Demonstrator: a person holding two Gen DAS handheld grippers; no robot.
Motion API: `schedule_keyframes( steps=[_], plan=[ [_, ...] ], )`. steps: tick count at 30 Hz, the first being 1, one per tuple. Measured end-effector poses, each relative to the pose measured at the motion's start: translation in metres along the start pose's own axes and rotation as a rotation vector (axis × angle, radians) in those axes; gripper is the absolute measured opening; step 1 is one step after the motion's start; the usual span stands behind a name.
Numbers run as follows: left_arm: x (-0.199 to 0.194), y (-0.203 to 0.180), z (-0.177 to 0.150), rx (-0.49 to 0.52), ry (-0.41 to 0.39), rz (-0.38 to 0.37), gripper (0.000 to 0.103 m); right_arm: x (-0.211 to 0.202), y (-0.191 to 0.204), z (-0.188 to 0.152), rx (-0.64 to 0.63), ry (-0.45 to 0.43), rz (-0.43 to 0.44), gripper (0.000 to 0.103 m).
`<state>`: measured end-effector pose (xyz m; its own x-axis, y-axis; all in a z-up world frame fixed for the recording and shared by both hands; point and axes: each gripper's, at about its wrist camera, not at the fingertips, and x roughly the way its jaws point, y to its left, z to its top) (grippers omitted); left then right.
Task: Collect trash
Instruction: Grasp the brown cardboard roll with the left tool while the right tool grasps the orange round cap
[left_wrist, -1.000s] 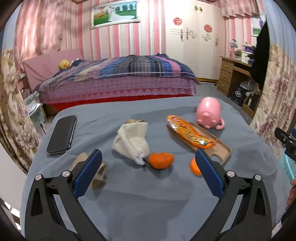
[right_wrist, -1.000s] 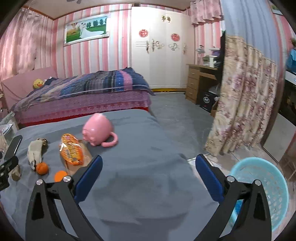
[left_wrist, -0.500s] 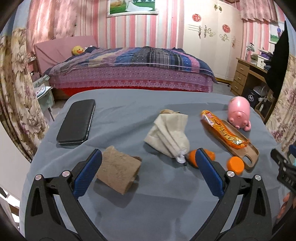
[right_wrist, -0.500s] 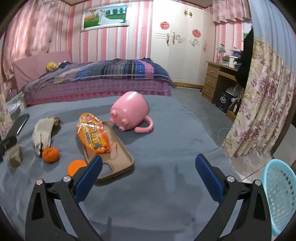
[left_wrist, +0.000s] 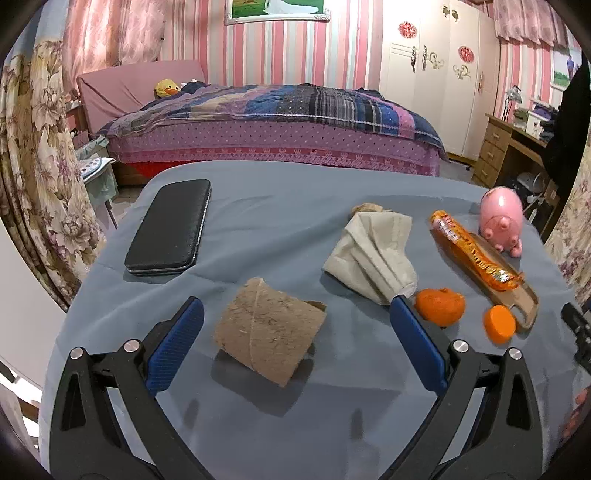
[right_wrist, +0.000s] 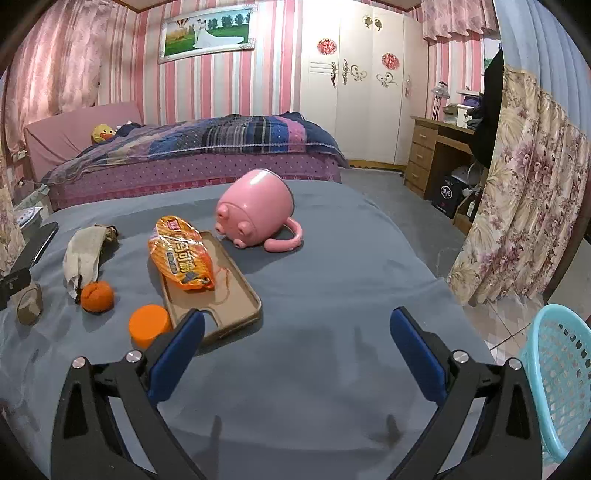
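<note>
On the grey-blue table, a brown cardboard roll (left_wrist: 267, 334) lies between the wide-open fingers of my left gripper (left_wrist: 295, 328), untouched. A crumpled beige tissue (left_wrist: 373, 254), an orange peel (left_wrist: 439, 312) and an orange cap (left_wrist: 498, 325) lie to its right. An orange snack wrapper (right_wrist: 181, 258) rests on a brown phone case (right_wrist: 225, 295). My right gripper (right_wrist: 297, 332) hangs open over bare cloth, its left finger (right_wrist: 177, 350) beside the cap (right_wrist: 149, 325) and the case's near corner. A light blue basket (right_wrist: 557, 384) stands on the floor at the lower right.
A black phone (left_wrist: 170, 227) lies at the table's far left. A pink pig-shaped mug (right_wrist: 255, 210) lies on its side behind the phone case. Beyond the table are a bed (left_wrist: 273, 125), floral curtains (right_wrist: 528, 206) and a wooden desk (right_wrist: 436, 147).
My left gripper has swung left and closer, bringing the cardboard roll between its fingers. My right gripper has moved left toward the wrapper and the phone case, leaving the basket at the frame's edge.
</note>
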<state>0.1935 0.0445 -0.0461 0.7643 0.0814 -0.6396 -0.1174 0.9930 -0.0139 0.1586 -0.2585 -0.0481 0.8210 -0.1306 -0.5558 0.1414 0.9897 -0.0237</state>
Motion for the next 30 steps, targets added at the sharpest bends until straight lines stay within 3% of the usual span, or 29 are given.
schedule_keyframes(
  steps=[5,10,18,20,24,27,30],
  plan=[
    [0.008,0.012,-0.004,0.013,0.022,0.018,0.097,0.003,-0.004,-0.001,0.005,0.008,-0.005,0.098],
    [0.02,0.035,-0.009,-0.065,0.084,0.017,0.097,0.007,-0.005,0.0,0.007,0.018,-0.005,0.098],
    [0.031,0.027,-0.01,-0.032,0.121,0.027,0.095,0.009,0.002,-0.001,-0.024,0.029,0.002,0.098],
    [0.03,0.024,-0.009,-0.029,0.106,0.003,0.088,0.01,0.002,0.0,-0.022,0.034,0.013,0.098],
    [0.031,0.019,-0.008,-0.027,0.111,-0.043,0.063,0.011,0.006,0.0,-0.033,0.038,0.025,0.098],
    [0.03,0.018,-0.009,-0.033,0.115,-0.064,0.055,0.01,0.01,0.0,-0.04,0.037,0.041,0.098],
    [0.025,0.016,-0.007,-0.04,0.101,-0.067,0.055,0.009,0.015,-0.001,-0.039,0.041,0.066,0.098]
  ],
)
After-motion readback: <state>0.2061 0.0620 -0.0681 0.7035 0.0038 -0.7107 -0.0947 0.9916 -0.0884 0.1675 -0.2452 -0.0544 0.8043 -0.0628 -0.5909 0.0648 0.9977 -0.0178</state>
